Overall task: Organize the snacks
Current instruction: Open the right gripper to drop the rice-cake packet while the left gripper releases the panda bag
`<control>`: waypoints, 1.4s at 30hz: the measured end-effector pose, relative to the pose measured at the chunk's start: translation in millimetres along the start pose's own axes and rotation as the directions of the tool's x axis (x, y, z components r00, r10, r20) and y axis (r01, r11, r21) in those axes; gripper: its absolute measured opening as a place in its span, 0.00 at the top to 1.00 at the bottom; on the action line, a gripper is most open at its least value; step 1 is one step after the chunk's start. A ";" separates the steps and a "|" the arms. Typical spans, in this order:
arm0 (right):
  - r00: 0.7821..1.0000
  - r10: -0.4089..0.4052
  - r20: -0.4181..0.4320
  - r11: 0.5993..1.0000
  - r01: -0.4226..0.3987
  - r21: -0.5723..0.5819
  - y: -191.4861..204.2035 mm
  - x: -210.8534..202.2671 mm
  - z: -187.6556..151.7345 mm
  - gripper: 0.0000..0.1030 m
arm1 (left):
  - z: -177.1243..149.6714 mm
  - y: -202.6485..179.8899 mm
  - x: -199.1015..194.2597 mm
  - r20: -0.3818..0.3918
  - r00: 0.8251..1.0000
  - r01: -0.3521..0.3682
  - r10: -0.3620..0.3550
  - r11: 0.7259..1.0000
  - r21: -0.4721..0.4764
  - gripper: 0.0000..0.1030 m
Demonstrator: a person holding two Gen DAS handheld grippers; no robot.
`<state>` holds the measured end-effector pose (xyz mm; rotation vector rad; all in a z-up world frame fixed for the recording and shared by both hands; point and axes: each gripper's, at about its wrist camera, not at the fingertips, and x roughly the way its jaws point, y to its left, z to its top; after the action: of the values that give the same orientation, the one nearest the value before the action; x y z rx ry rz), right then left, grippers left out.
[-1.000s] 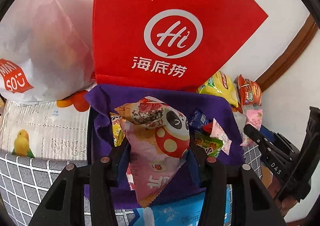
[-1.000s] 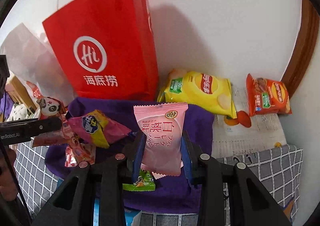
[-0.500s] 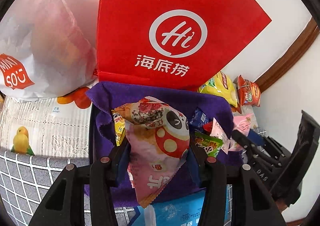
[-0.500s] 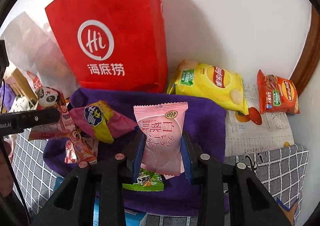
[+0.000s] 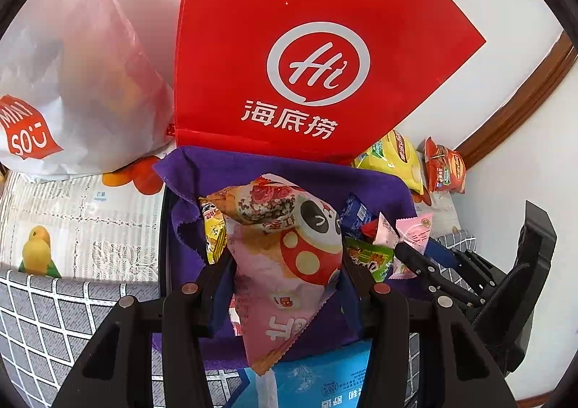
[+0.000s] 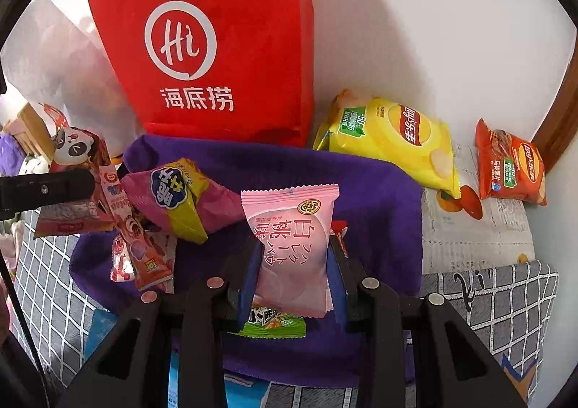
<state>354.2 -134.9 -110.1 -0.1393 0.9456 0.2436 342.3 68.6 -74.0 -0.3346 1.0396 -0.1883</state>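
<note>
two fisheye views, one from each wrist, look steeply down along black fingers, close over a purple cloth (image 5: 289, 173) (image 6: 361, 191). both share the red bag (image 5: 307, 28) (image 6: 216, 28) (against the wall behind).

I see a panda-print snack packet (image 5: 289, 263), pink and crumpled, hanging point-down above the purple cloth (image 5: 281, 169). A pale pink peach-flavour packet (image 6: 292, 249) stands upright, its crimped top edge up, over the same cloth. On the cloth lie a pink-and-yellow packet (image 6: 184, 202) tilted on its side, a small green packet (image 6: 274, 323) flat near the front edge, and a thin red strip packet (image 6: 144, 252). Beyond the cloth's far right corner a yellow chip bag (image 6: 393, 140) lies flat, touching the cloth's edge, with a red chip bag (image 6: 509, 166) well apart to its right.
</note>
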 end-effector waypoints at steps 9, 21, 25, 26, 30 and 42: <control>1.000 -0.001 -0.005 1.000 0.001 0.003 -1.5 0.5 -0.2 0.65 | -1.7 -3.2 9.6 -0.038 0.999 0.004 -0.004 1.000 0.008 0.53; 1.000 -0.013 -0.009 1.000 0.013 0.001 -1.9 -0.3 -0.1 0.64 | -10.0 -8.3 39.0 -0.139 0.990 -0.005 0.007 1.000 0.017 0.53; 1.000 -0.010 -0.003 1.000 0.010 0.001 -1.6 -2.6 -0.3 0.64 | -11.2 -12.9 44.1 -0.145 0.989 -0.010 0.013 1.000 0.020 0.53; 1.000 -0.010 -0.002 1.000 0.010 0.000 -1.2 -3.0 -0.4 0.64 | -11.5 -13.5 44.3 -0.145 0.989 -0.011 0.014 1.000 0.021 0.53; 1.000 -0.011 -0.001 1.000 0.011 0.000 -0.8 -3.3 -0.3 0.64 | -11.6 -12.7 43.9 -0.145 0.989 -0.012 0.015 1.000 0.020 0.53; 1.000 -0.012 0.013 1.000 0.012 -0.008 2.1 -9.5 -1.3 0.64 | -11.8 -12.9 45.8 -0.145 0.989 -0.007 0.009 1.000 0.020 0.53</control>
<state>347.2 -134.5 -103.1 -0.1501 0.9312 0.2372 354.8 40.3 -112.0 -0.3023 1.1816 -0.2178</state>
